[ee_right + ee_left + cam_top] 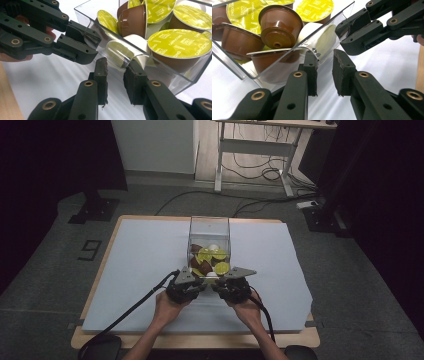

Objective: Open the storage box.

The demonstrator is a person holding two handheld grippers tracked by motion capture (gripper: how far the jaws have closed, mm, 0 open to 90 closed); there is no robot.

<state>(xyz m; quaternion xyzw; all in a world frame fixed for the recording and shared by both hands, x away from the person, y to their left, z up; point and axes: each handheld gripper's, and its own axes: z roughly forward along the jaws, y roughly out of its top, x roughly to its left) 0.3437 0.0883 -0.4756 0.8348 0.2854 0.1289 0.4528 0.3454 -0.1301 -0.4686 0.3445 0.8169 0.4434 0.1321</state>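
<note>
- Left gripper (324, 72): jaws parted with a clear gap, nothing clamped. In the left gripper view its one pad sits under or against the lower rim of the clear box (287, 62); whether it touches I cannot tell. The other pad stands free over the white sheet.
- Right gripper (115, 80): jaws likewise spread, gripping nothing. In the right gripper view the box's curved rim corner (125, 60) lies just ahead of the gap, a little toward the right-hand pad.
- Key relation: the box lies straight ahead of both sets of jaws, tipped toward the person, its open mouth facing the grippers. In the high view the left gripper (186, 287) and right gripper (232, 287) flank the near edge of the box (209, 227), about equally close, each near 1 corner.
- Box long axis runs away from the person, up the table.
- Contents: brown coffee capsules (280, 25) with yellow-green foil lids (178, 43), piled at the low near end; 1 pale capsule (136, 41) lies against the rim between the 2 grippers.
- Judged next move: each jaw must straddle the thin clear wall; the slanted rim leaves little margin.
- Room: white sheet (140, 255) bare to left, right and beyond; table edge (200, 340) close behind the hands.
</note>
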